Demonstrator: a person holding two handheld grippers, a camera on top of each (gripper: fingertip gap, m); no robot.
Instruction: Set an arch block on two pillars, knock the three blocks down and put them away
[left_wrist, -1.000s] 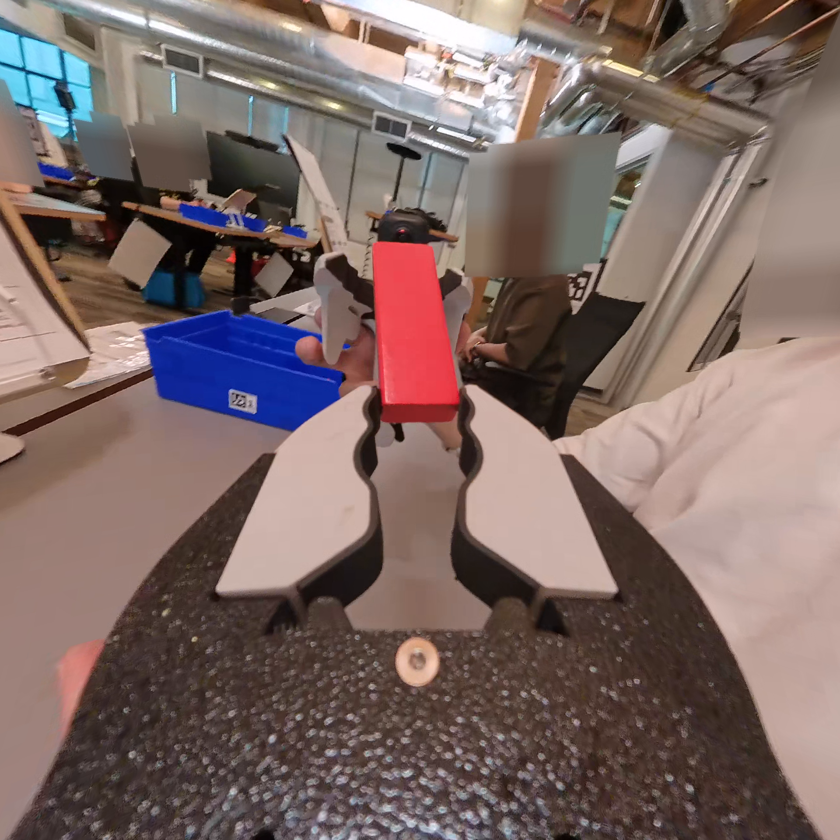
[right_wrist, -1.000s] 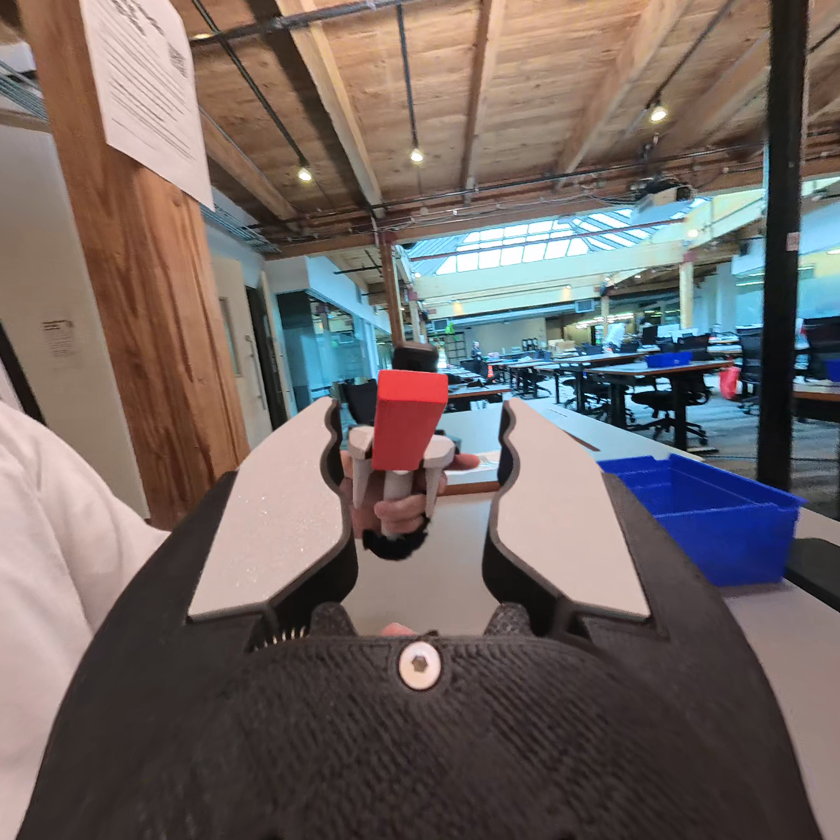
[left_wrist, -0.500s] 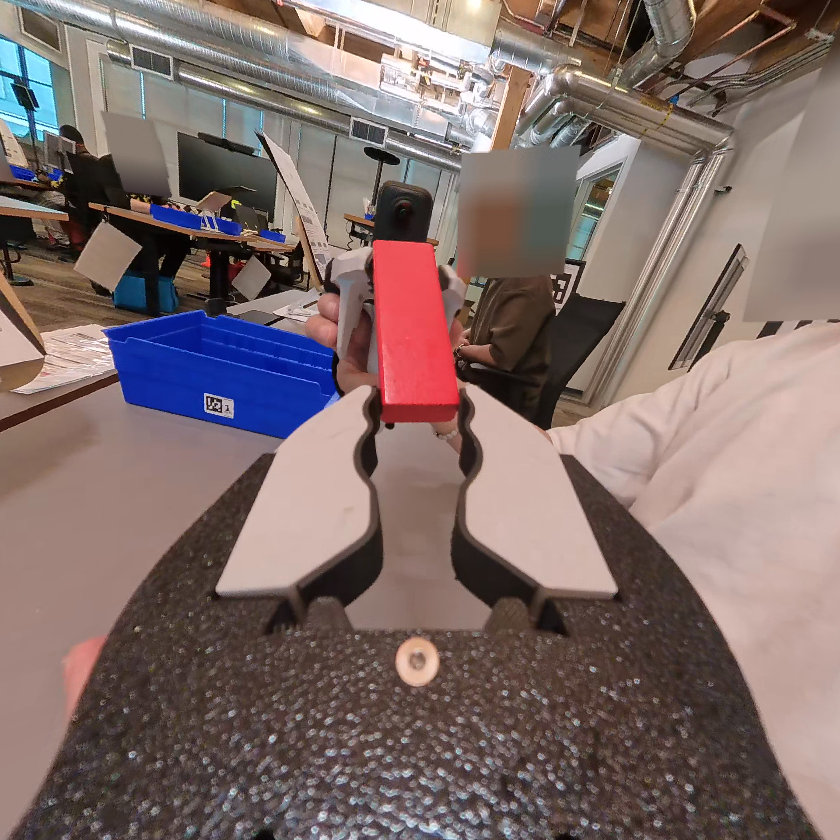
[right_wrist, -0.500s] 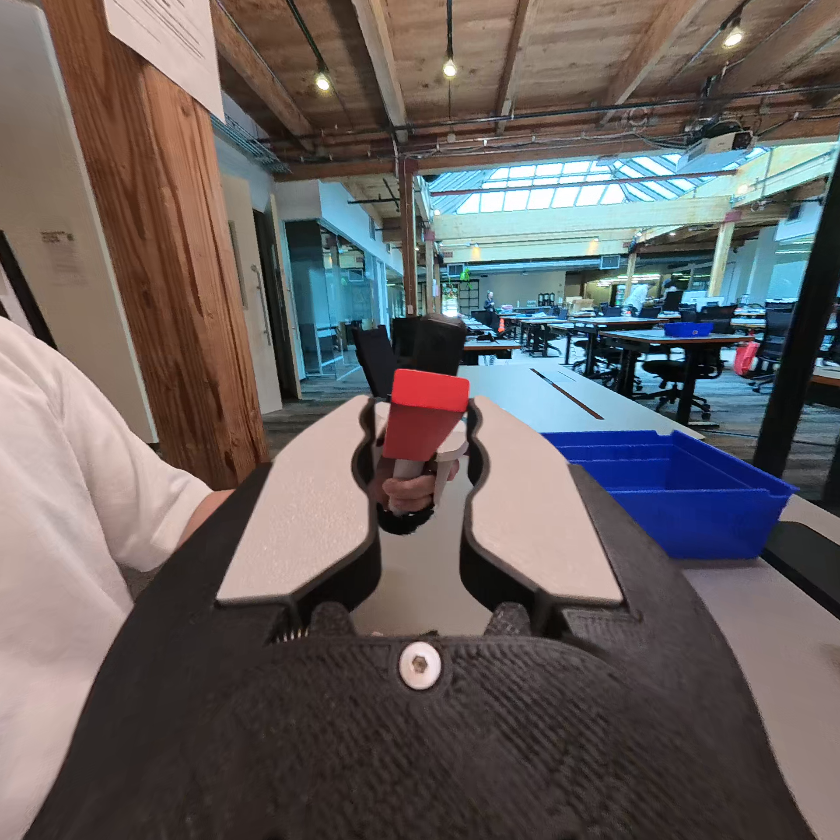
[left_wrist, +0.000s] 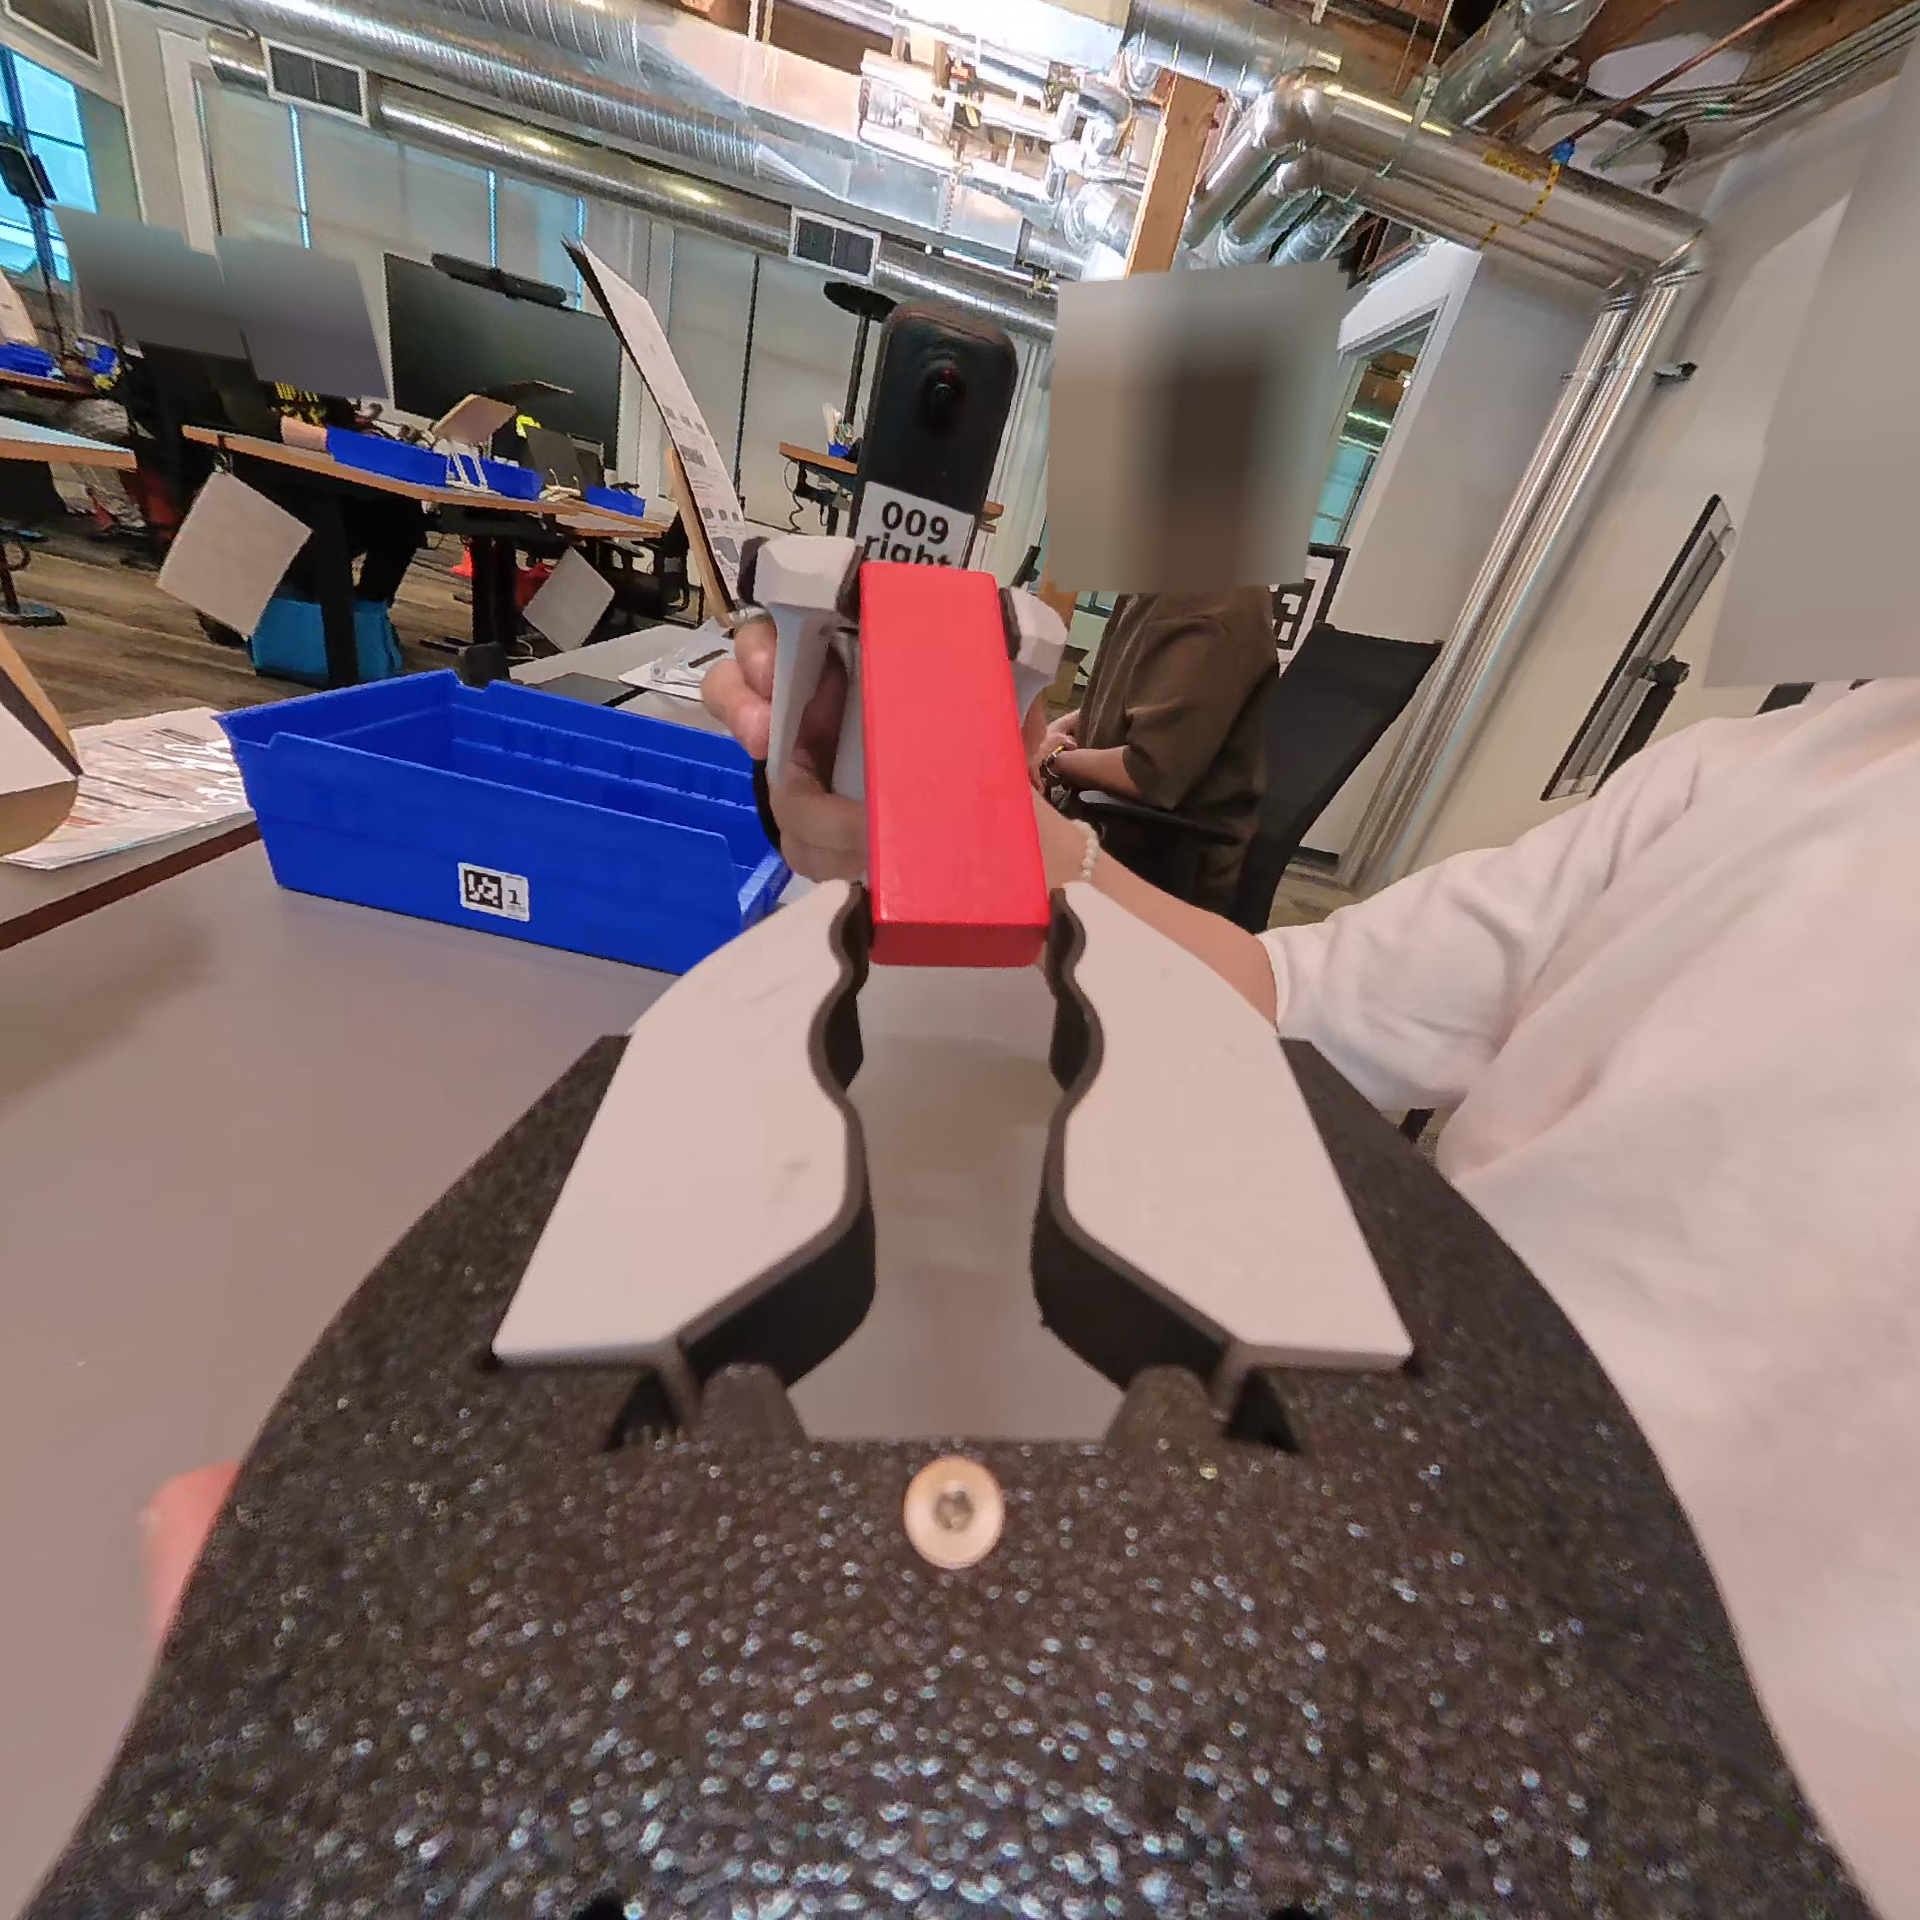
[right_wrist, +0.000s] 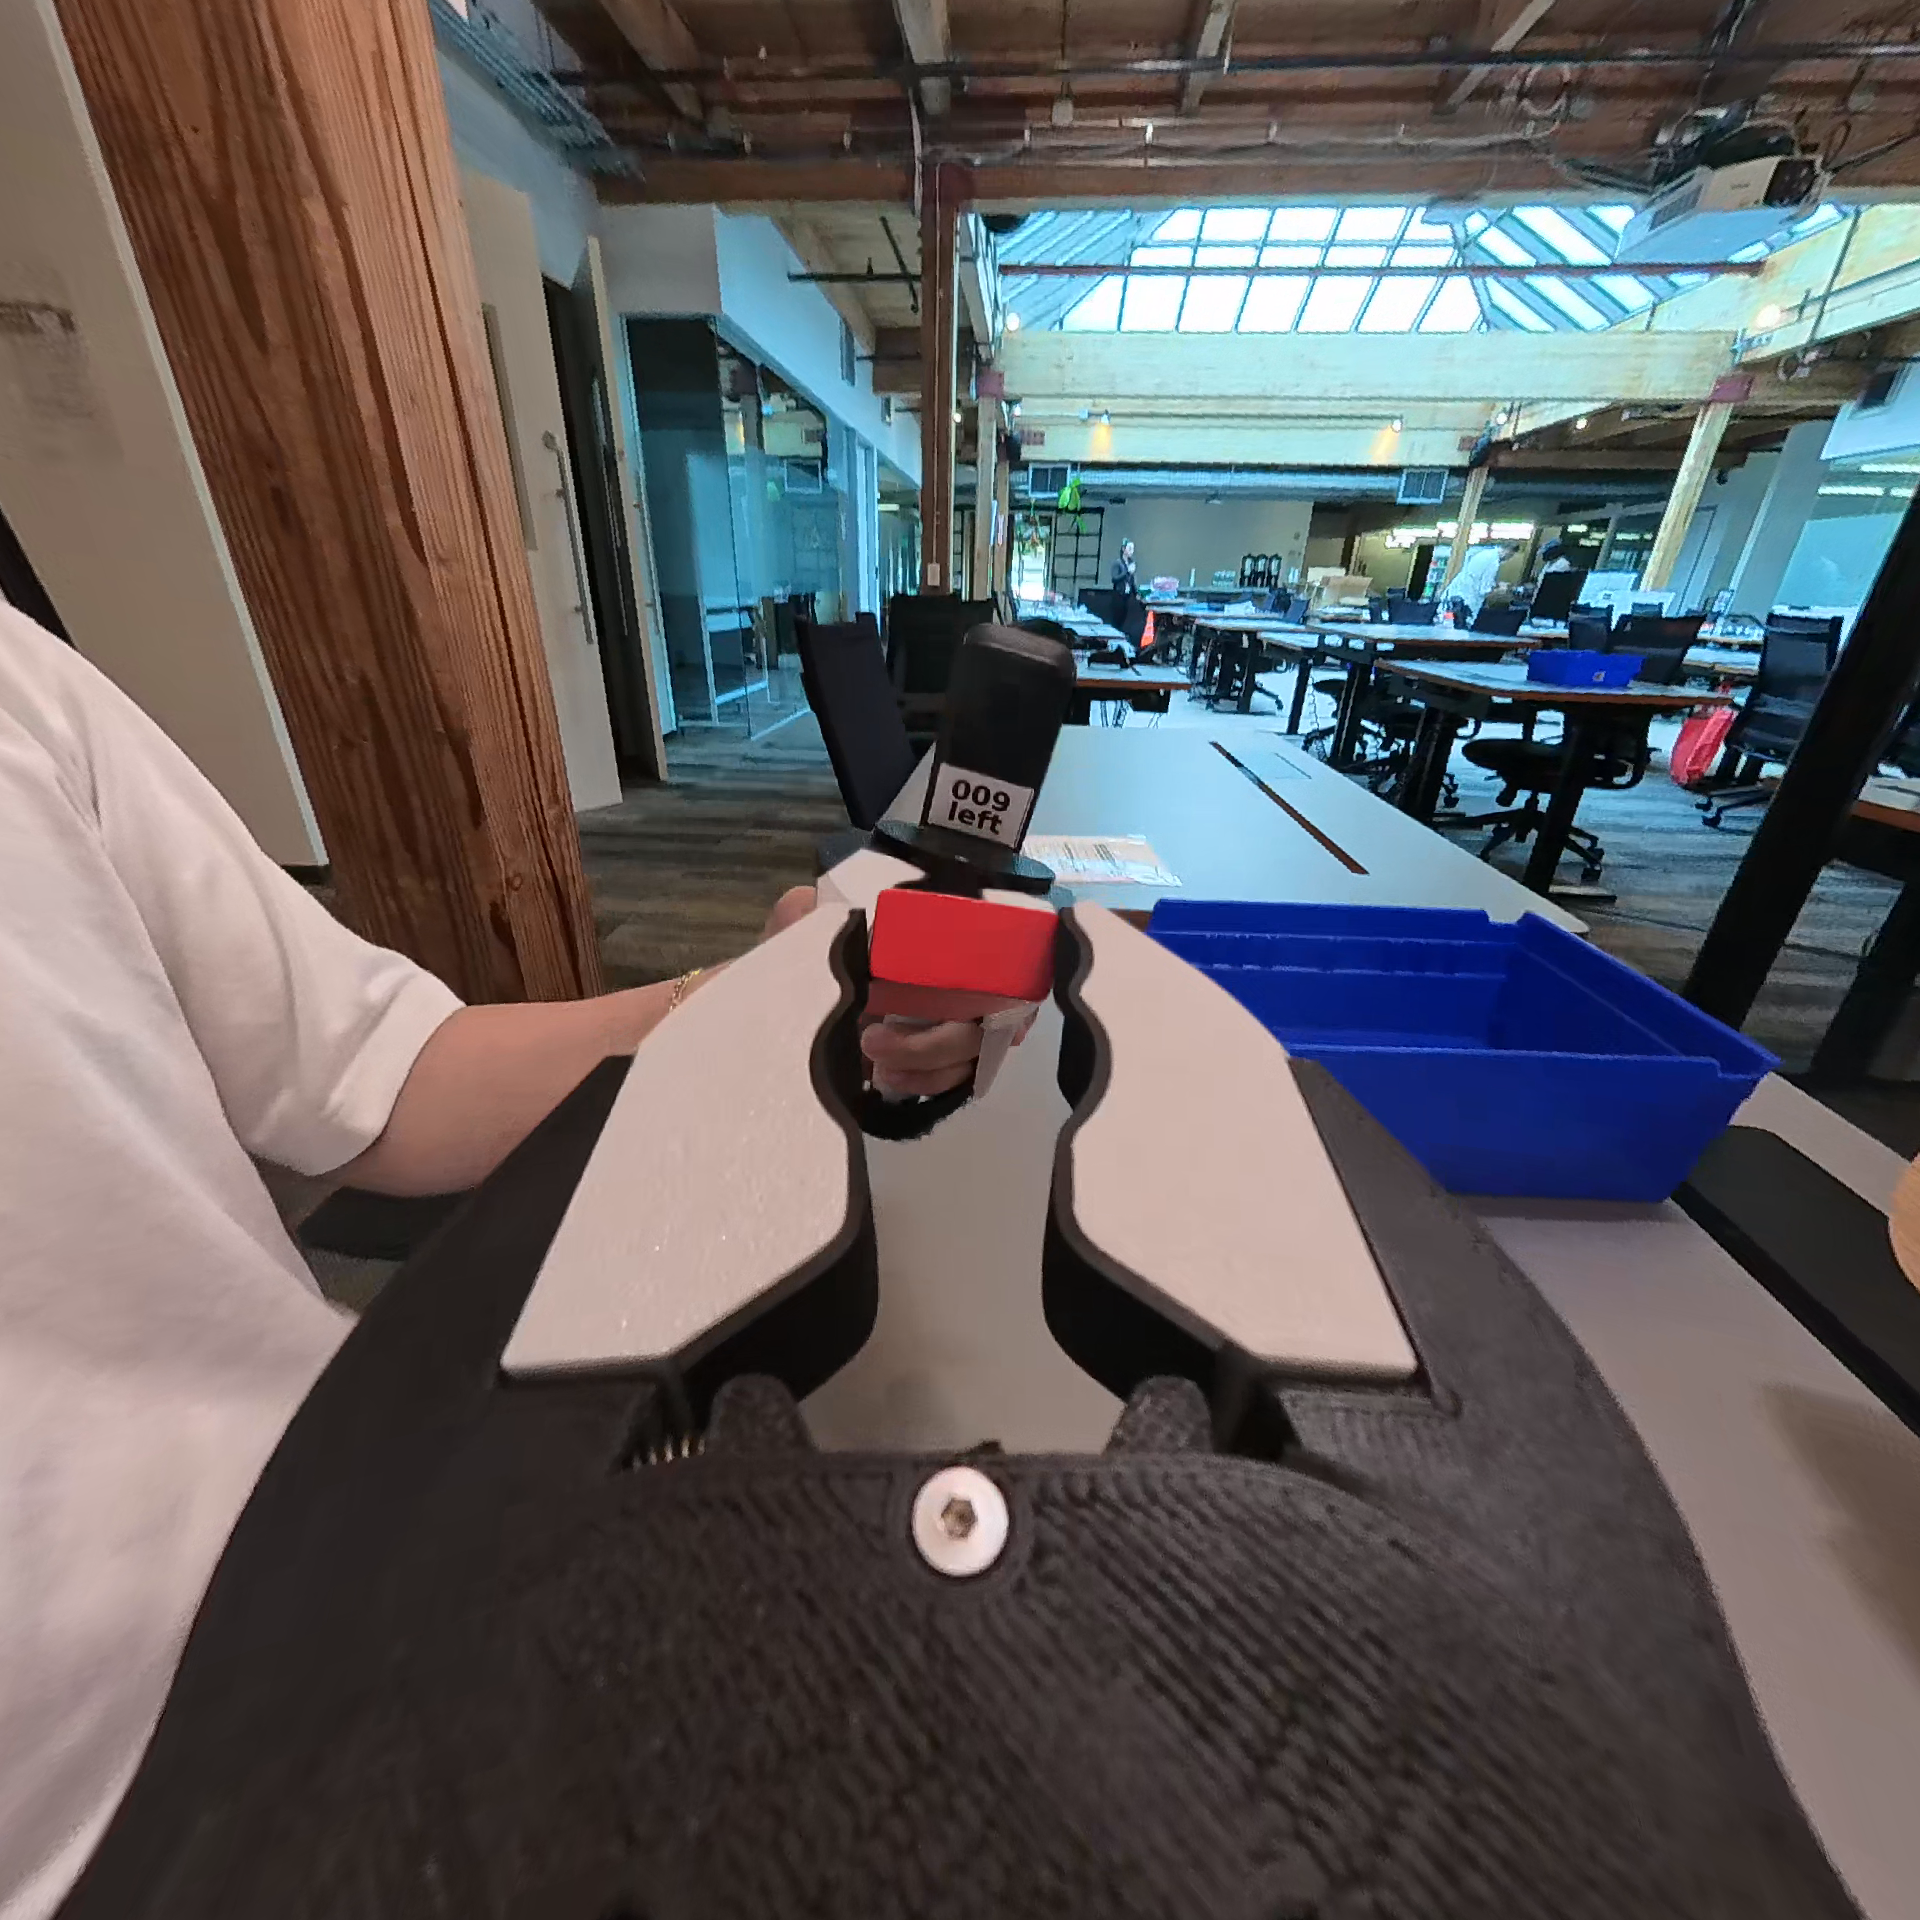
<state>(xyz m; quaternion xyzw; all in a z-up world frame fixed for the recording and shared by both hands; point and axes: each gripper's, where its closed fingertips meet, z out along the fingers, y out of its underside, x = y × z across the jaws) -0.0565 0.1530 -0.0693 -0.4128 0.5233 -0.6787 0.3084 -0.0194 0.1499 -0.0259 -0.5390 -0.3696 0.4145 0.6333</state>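
**Two claws on one red block: hold it level and square**

Shows, in the left wrist view, the left gripper (left_wrist: 956, 925) narrowed onto the near end of the red block (left_wrist: 951, 748), pads pressed against its two long sides. Shows at the block's far end the right gripper (left_wrist: 904, 634), fingers either side of it, carried in a hand (left_wrist: 800, 790). Confirms the same in the right wrist view: right gripper (right_wrist: 961, 935) drawn in to a narrow gap around the red block (right_wrist: 961, 945), both tips touching its sides. Places the block in the air above the grey table (left_wrist: 260, 1091), clear of the surface and resting on nothing. Places a blue bin (left_wrist: 499, 800) on that table, toward its far edge in the left wrist view, near the block but apart from it; seen from the other side it sits just to the right (right_wrist: 1455, 1039).

Judging from that double hold:
- Match the squeeze on both ends, firm enough not to slip on the smooth paint, not so hard that the block pivots
- Line the two claws up along the block's length; avoid twisting one wrist against the other, since any skew levers the block out of the shallower grip
- Move both hands as one, or not at all
- Watch the right claw's bite: only its tips catch the end, so likely the weaker hold
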